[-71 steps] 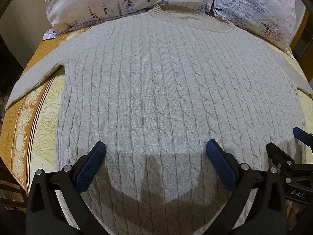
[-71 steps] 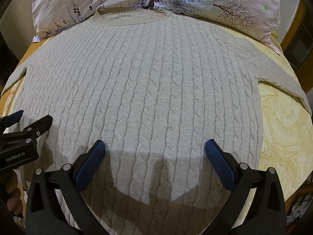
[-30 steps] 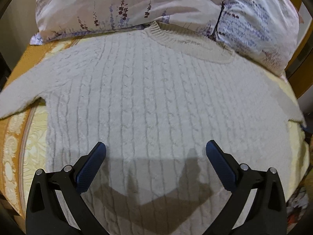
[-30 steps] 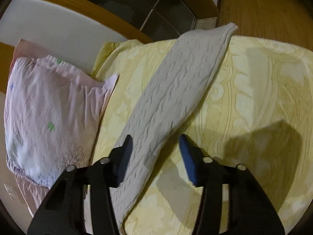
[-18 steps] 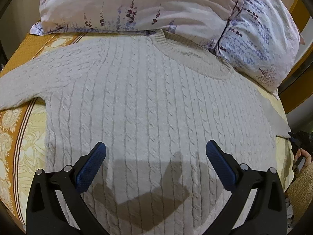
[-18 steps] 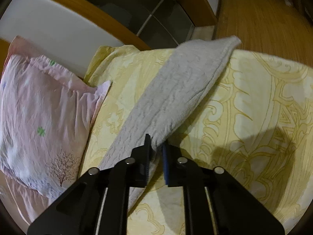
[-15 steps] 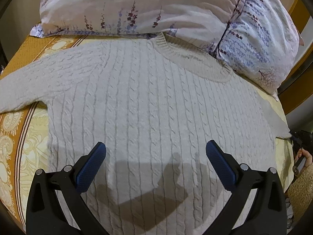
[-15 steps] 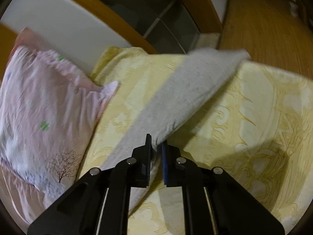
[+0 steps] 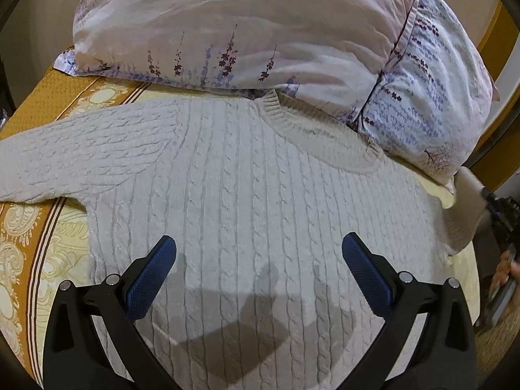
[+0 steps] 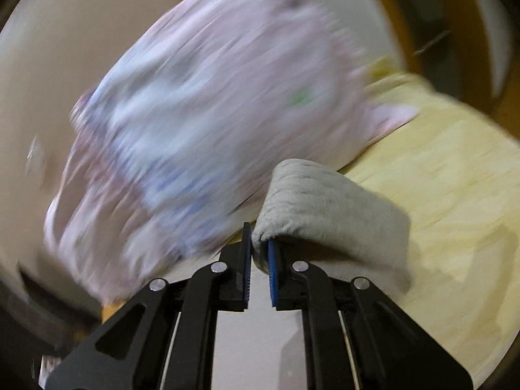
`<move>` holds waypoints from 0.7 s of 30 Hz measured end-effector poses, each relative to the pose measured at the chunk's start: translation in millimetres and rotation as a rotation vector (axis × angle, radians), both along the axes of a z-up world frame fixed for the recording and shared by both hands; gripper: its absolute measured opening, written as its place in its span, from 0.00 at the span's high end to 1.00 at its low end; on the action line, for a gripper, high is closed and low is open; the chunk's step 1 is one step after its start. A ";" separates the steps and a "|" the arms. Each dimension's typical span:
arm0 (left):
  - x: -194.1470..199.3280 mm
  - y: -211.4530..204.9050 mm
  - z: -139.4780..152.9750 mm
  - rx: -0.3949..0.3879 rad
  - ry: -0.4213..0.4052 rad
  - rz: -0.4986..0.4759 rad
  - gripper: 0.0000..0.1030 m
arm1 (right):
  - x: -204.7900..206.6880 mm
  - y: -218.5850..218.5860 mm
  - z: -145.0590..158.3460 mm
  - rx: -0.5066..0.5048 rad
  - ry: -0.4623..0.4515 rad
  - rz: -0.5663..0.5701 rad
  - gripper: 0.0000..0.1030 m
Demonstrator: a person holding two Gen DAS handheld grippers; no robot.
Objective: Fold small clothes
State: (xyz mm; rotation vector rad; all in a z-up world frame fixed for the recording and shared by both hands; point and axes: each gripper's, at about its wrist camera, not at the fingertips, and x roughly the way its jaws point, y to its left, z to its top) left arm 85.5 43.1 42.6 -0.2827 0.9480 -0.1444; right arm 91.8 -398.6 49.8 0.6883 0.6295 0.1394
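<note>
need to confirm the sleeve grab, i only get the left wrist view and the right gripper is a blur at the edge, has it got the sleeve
Observer: Yes. In the right wrist view the right gripper is shut on the sleeve, with the knit pinched between its pads.
Operator: flat or lifted
Observer: Lifted. The sleeve arches up out of the jaws and droops to one side above the yellow bedspread.
Operator: anything close behind it
Observer: The pillow fills the view just past the sleeve. The picture is too blurred to tell whether they touch.
Operator: and my left gripper
Observer: The left gripper is open over the sweater body, with nothing between its pads.
</note>
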 end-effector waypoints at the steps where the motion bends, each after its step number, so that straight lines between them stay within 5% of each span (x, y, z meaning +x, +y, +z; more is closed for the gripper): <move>1: -0.2 0.1 -0.3 -0.005 0.000 0.000 0.01 | 1.8 13.2 -3.1 -0.004 0.007 0.032 0.91; 7: -0.6 -0.6 -1.5 -0.033 0.010 -0.023 0.01 | 7.1 113.3 -60.5 -0.068 0.211 0.248 0.86; 13: -0.5 11.5 -1.6 -0.071 0.031 -0.035 0.01 | -4.4 92.3 -64.1 0.047 0.233 0.144 0.54; 19: 0.7 25.8 -2.5 -0.108 0.047 -0.024 0.01 | -0.3 40.2 -64.6 0.105 0.258 -0.060 0.57; 21: 1.5 28.8 -1.3 -0.119 0.045 -0.025 0.01 | 0.1 22.2 -67.0 0.113 0.270 -0.124 0.73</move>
